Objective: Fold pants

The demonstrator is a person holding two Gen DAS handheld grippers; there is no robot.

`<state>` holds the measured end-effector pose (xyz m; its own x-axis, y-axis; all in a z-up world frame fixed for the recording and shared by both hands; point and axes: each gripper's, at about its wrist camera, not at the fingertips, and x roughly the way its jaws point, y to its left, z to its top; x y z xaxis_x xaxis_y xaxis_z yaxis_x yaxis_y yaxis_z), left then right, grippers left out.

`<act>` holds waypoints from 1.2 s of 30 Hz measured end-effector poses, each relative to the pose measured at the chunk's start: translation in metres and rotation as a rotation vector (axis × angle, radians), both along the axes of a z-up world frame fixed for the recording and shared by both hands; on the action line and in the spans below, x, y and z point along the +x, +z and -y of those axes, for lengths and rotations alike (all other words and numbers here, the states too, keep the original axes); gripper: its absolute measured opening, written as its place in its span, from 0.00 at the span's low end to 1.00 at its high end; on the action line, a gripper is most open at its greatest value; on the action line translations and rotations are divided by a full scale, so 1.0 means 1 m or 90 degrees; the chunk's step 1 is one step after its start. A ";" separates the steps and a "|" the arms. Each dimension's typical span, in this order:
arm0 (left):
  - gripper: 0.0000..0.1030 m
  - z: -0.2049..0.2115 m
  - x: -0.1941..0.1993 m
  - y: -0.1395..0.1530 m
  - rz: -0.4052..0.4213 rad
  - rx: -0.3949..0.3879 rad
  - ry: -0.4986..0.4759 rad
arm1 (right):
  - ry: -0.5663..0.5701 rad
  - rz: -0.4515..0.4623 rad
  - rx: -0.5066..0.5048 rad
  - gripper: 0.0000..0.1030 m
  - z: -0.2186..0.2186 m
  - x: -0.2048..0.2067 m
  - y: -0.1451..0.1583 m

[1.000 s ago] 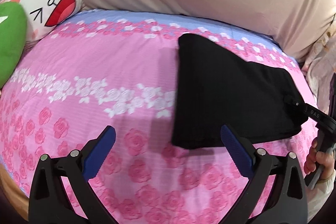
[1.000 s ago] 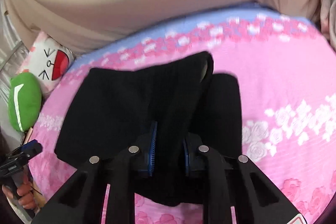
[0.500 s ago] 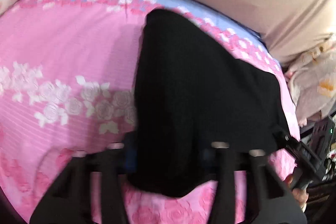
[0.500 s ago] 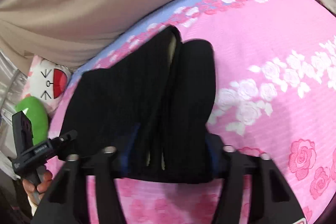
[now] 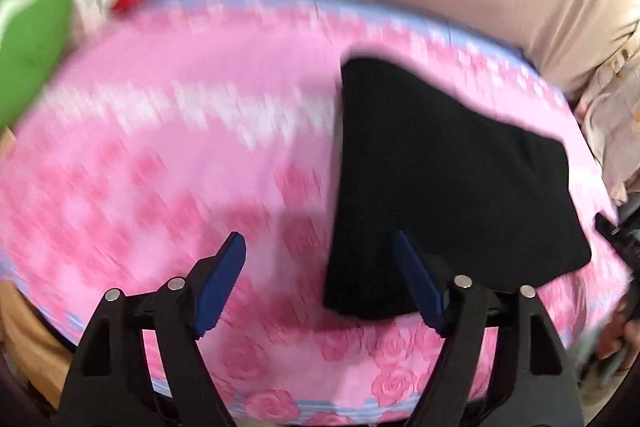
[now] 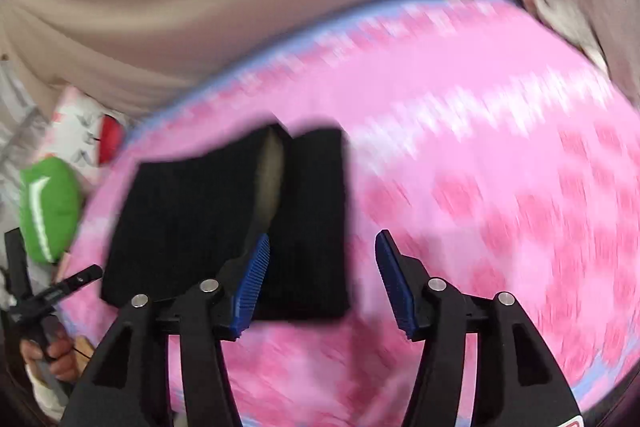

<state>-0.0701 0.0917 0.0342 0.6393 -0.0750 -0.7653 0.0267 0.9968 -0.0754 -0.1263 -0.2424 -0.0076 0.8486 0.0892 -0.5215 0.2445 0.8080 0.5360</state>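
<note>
the pink rose-print bedspread (image 5: pixel 168 163) fills both views, smeared with blur. on it lie the black pants (image 5: pixel 432 187), folded into a compact, thick wedge of ribbed fabric; from the right wrist a pale lining shows in the gap between two folded layers. the green cushion (image 6: pixel 50 207) sits off at the edge. the left gripper (image 5: pixel 320 283) gapes wide, gripping nothing; the right gripper (image 6: pixel 322 279) gapes wide too, nothing between its blue pads.
</note>
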 end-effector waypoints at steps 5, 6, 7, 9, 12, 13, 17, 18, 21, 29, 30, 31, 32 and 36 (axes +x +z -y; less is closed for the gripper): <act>0.93 0.034 -0.002 0.029 0.101 0.081 -0.005 | 0.044 0.001 -0.084 0.80 -0.012 0.073 0.027; 0.93 0.042 0.000 0.029 0.106 0.086 -0.010 | 0.059 -0.023 -0.089 0.79 -0.011 0.097 0.020; 0.94 0.049 0.002 0.025 0.106 0.097 -0.016 | 0.065 -0.064 -0.095 0.75 -0.015 0.121 0.009; 0.94 0.058 0.004 0.019 0.097 0.121 -0.020 | 0.094 -0.083 -0.076 0.33 -0.021 0.143 0.002; 0.94 0.063 0.009 0.005 0.085 0.155 -0.015 | 0.096 0.011 -0.130 0.27 -0.033 0.123 0.045; 0.94 0.064 0.012 0.000 0.079 0.164 -0.012 | 0.095 0.029 -0.138 0.27 -0.034 0.119 0.052; 0.94 0.068 0.030 -0.028 0.045 0.194 0.011 | 0.032 -0.103 -0.221 0.33 -0.020 0.146 0.017; 0.96 0.067 0.034 -0.033 0.038 0.186 0.007 | 0.013 -0.134 -0.221 0.35 -0.017 0.149 0.005; 0.96 0.064 0.033 -0.034 0.039 0.174 0.016 | -0.003 -0.059 -0.134 0.35 -0.015 0.115 0.016; 0.96 0.064 0.036 -0.035 0.033 0.162 0.015 | 0.069 -0.082 -0.180 0.31 -0.060 0.124 0.011; 0.96 0.064 0.036 -0.035 0.032 0.157 0.013 | 0.069 -0.086 -0.161 0.30 -0.057 0.127 0.000; 0.96 0.063 0.036 -0.035 0.028 0.151 0.011 | 0.057 -0.062 -0.130 0.30 -0.051 0.122 0.000; 0.96 0.062 0.036 -0.035 0.028 0.151 0.012 | 0.051 -0.066 -0.109 0.31 -0.050 0.120 0.004; 0.96 0.062 0.037 -0.035 0.027 0.145 0.012 | 0.109 0.008 -0.094 0.34 -0.075 0.116 0.046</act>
